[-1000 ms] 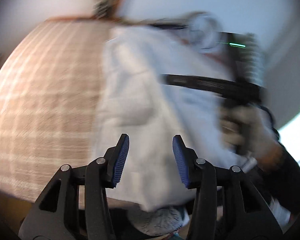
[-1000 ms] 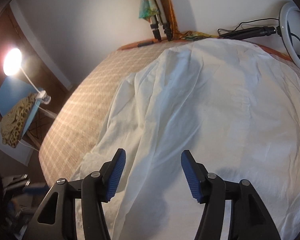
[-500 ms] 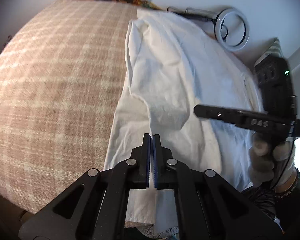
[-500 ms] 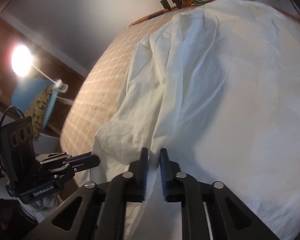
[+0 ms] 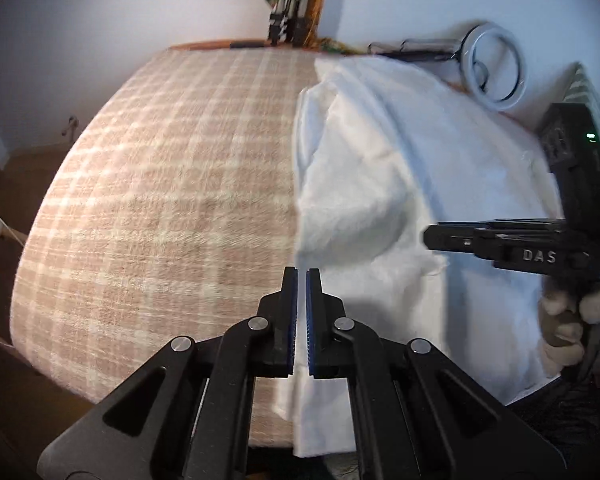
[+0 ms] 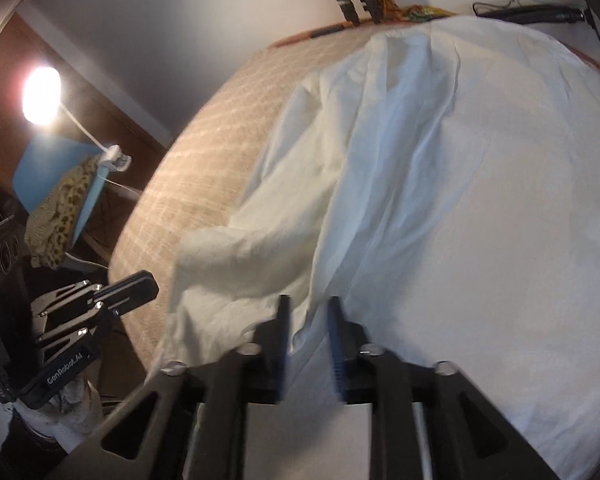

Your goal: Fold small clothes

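Observation:
A large white garment [image 5: 400, 184] lies spread over the right part of a beige plaid bed [image 5: 172, 200]. My left gripper [image 5: 301, 276] is shut at the garment's left edge, and I cannot tell whether cloth is between its pads. It also shows in the right wrist view [image 6: 140, 284], low at the left. My right gripper [image 6: 306, 304] is slightly parted with a fold of the white garment [image 6: 440, 208] bunched between its fingers. It also shows in the left wrist view [image 5: 452, 238], shut, at the right above the cloth.
A ring light [image 5: 496, 68] and cables lie at the bed's far right. A tripod stands at the headboard [image 5: 288, 12]. A lit lamp [image 6: 40, 92] and a chair with leopard-print cloth [image 6: 64, 204] stand left of the bed.
Both grippers went from wide open to closed a second ago. Since then the right one has parted a little and both have shifted left along the garment's edge.

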The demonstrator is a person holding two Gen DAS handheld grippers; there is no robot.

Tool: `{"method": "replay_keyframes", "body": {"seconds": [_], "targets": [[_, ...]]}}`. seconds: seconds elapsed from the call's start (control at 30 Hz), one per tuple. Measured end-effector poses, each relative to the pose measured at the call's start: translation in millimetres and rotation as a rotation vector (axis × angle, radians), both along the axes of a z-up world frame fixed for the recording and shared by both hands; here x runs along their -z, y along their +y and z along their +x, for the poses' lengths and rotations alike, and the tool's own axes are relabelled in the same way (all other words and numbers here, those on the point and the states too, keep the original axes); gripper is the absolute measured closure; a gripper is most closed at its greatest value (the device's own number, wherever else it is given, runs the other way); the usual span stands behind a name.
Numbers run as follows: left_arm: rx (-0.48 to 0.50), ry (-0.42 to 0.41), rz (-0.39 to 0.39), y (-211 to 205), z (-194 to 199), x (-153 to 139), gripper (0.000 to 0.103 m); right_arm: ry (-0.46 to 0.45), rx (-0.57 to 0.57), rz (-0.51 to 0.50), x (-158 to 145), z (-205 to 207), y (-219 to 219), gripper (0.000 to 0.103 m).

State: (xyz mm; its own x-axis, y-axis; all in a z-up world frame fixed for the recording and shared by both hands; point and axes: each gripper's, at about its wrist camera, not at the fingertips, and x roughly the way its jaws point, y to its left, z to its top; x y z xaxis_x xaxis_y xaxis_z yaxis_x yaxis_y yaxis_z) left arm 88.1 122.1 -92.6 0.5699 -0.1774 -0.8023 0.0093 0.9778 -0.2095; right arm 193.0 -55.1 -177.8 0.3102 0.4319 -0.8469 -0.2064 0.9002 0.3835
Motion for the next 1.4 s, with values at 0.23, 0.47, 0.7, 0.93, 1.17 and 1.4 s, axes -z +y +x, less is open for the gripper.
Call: {"method": "replay_keyframes", "body": {"seconds": [0.23,0.47,0.7,0.93,1.17,1.4], "targets": [[0.137,-0.022,-0.095,-41.3,-46.9,-8.8,0.043,-0.018,0.002,0.054,-24.4,2.9,-8.6,0.062],[0.184,0.021,0.142,-93.2,-51.3,24.2,0.049,0.073,0.024,0.104,7.6,3.0,-18.4,0.064],[0.13,-0.045,0.242,-78.3,-48.5,14.8,0.101,0.074,0.051,0.102,16.2,6.1,-18.5,0.075],[0.285,-0.012,0.229,-84.3,-54.3,15.2,0.1,0.078,0.044,0.066,16.2,7.2,-15.6,0.075],[0.323,0.039,-0.016,-70.5,-59.3,14.9,0.065,-0.056,-0.005,-0.076,-33.1,6.0,-14.5,0.062],[-0.025,-0.035,-0.017,-7.5,-50.8,16.6,0.058,-0.152,-0.032,-0.068,-86.6,45.1,4.0,0.04]]}}
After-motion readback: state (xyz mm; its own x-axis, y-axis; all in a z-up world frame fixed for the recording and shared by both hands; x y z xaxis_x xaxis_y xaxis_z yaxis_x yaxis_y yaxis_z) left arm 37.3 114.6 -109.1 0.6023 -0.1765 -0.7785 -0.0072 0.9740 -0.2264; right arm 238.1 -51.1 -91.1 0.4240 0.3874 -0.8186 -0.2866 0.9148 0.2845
